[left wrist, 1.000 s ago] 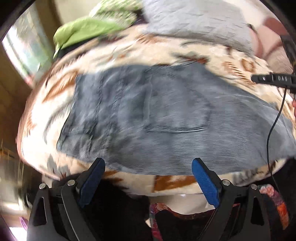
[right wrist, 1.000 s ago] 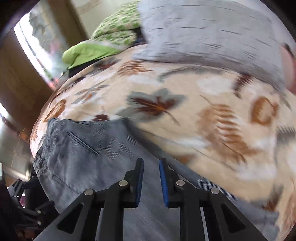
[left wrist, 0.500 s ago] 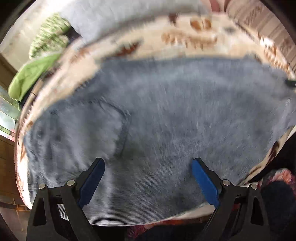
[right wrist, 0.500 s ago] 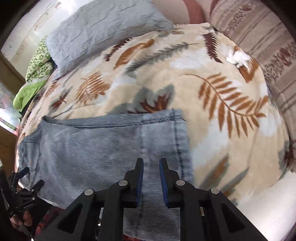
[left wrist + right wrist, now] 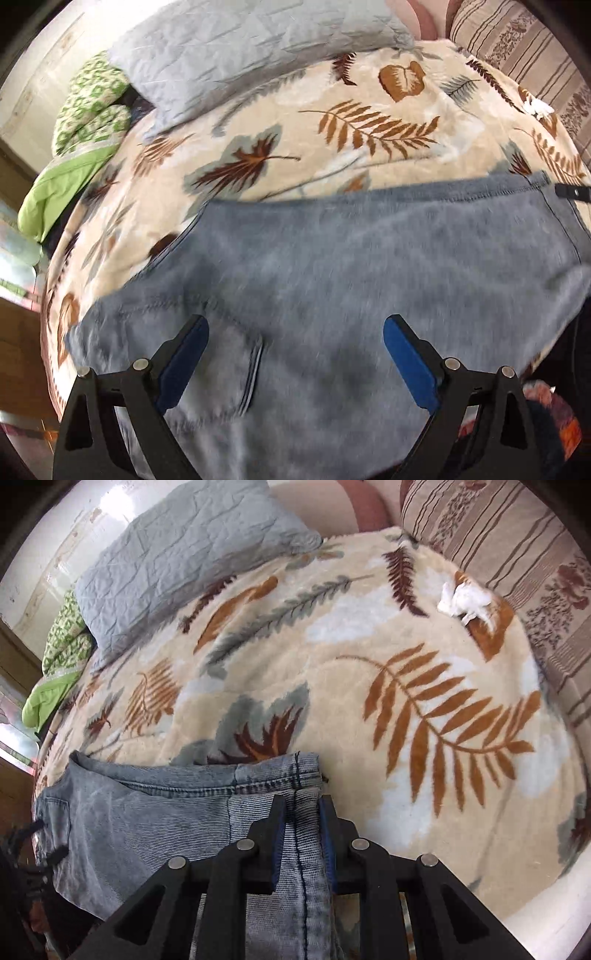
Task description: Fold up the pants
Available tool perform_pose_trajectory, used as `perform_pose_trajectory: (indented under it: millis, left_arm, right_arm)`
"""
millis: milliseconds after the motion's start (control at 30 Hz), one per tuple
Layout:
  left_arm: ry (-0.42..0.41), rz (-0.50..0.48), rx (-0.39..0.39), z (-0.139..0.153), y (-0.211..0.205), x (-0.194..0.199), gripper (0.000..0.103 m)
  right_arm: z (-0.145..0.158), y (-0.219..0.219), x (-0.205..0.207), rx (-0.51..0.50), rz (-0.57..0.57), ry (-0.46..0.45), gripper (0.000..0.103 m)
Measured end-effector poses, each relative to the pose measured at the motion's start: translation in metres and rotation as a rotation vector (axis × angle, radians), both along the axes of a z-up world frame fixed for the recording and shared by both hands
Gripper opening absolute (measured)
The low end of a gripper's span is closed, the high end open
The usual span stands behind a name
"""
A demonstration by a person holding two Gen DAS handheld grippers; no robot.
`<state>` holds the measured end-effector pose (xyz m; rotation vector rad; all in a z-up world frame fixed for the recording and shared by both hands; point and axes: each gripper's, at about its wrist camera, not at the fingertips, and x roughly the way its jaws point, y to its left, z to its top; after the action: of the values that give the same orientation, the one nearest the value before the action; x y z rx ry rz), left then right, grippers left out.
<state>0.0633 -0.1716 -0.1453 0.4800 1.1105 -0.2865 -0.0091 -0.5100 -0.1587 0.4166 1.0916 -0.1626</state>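
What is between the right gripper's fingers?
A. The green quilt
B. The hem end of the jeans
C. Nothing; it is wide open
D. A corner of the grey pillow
B: in the right wrist view the right gripper is shut on a strip of the jeans by the hem, with the seam running between its blue pads, while the pillow lies far off at the head of the bed.
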Motion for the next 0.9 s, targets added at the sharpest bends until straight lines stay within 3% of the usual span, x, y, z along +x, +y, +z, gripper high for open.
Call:
perform_pose_trajectory:
  millis: [100, 267, 433, 667, 900]
  left_arm:
    - [0.034, -0.009, -0.002, -0.013, -0.017, 0.018, 0.096]
    - [0.021, -0.068, 0.031, -0.031, -0.051, 0.026, 0.096]
    - [-0.001, -0.085, 0.061, -0.038, -0.07, 0.041, 0.097]
    - [-0.072, -0.026, 0.087, -0.034, -0.082, 0.057, 0.096]
    - [-0.15, 0.035, 0.117, -0.038, -0.081, 0.065, 0.096]
  right_arm:
    - [-0.004, 0.001, 0.001, 0.007, 0.004, -0.018, 0.022]
    - [0.0, 0.008, -0.004, -0.039, 0.047, -0.096, 0.014]
    - [0.012, 0.013, 0.003, -0.108, 0.05, -0.165, 0.013]
    - [0.01, -0.006, 0.013, -0.078, -0.011, -0.195, 0.013]
    - [0.002, -0.01, 0.019, -0.119, -0.04, -0.174, 0.01]
